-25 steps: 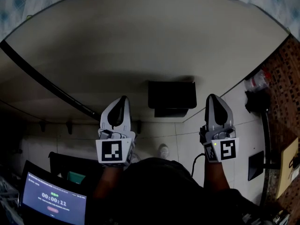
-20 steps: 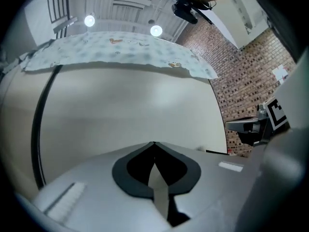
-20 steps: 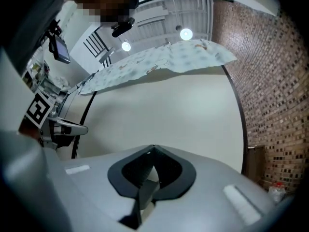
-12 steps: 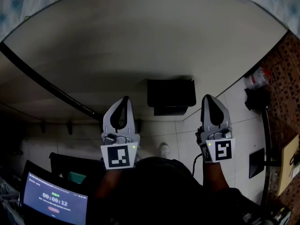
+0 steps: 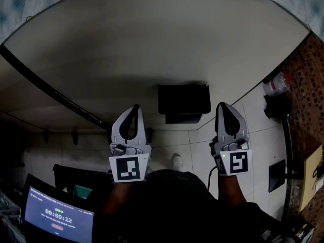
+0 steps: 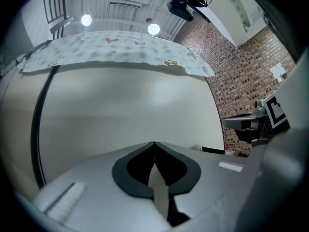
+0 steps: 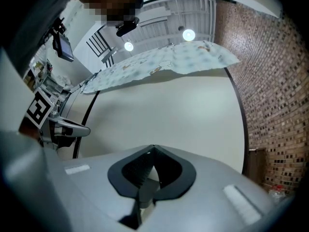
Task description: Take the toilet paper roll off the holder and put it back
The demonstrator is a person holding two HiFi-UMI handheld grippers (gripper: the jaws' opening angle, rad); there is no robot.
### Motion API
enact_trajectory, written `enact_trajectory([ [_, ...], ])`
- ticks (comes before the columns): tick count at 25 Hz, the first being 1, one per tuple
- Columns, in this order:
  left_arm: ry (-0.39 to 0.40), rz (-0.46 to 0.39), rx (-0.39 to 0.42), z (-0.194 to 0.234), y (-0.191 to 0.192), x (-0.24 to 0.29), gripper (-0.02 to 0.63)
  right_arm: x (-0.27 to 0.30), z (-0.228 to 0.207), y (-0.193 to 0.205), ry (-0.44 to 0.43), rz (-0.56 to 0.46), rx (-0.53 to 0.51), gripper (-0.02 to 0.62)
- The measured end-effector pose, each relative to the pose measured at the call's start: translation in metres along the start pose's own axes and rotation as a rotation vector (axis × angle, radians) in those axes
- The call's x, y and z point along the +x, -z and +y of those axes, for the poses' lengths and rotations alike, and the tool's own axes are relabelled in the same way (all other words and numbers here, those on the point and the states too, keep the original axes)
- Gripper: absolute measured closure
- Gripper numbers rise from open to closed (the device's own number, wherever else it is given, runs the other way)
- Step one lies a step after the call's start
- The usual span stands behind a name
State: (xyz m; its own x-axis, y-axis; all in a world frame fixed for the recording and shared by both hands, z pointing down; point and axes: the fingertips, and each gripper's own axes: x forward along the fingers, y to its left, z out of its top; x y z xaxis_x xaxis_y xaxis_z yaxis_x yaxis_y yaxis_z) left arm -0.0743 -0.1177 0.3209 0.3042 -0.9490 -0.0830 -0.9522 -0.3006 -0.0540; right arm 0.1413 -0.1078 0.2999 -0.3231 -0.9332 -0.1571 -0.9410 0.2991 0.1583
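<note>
A broad cream wall panel (image 5: pixel 152 49) fills the far half of the scene. It is bare and smooth, and gives open room ahead of both tools. A pale patterned cloth (image 6: pixel 116 47) hangs over its far edge. A brick wall (image 5: pixel 304 80) closes the right side, and light floor tiles (image 5: pixel 197 151) lie near, under the person. A thin black strip (image 5: pixel 45 87) runs slantwise down the panel on the left and ends just left of the left gripper.

A dark box-shaped holder (image 5: pixel 184 99) sits at the panel's near edge, between the two grippers and just beyond their tips. No view shows a paper roll in it clearly.

The left gripper (image 5: pixel 134 107) is clenched tip to tip with nothing in it. The right gripper (image 5: pixel 223 105) is likewise pressed together and empty. They are well apart, both short of the holder.

A lit timer screen (image 5: pixel 58 215) stands near left. Dark clutter (image 5: pixel 276 108) and a crumpled clear wrapper (image 5: pixel 277 85) crowd the brick side. A shoe (image 5: pixel 175 162) shows on the tiles.
</note>
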Motion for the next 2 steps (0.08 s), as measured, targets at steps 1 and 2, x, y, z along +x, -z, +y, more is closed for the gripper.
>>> enact_trajectory([
  [1,0.002,0.001,0.001,-0.0004,0.0007,0.0000,0.588,-0.0003,0.0001,0.0004,0.001,0.002,0.001,0.595],
  [2,0.004,0.002,0.001,-0.0007,0.0014,-0.0001,0.588,-0.0006,0.0003,0.0009,0.001,0.003,0.002,0.595],
])
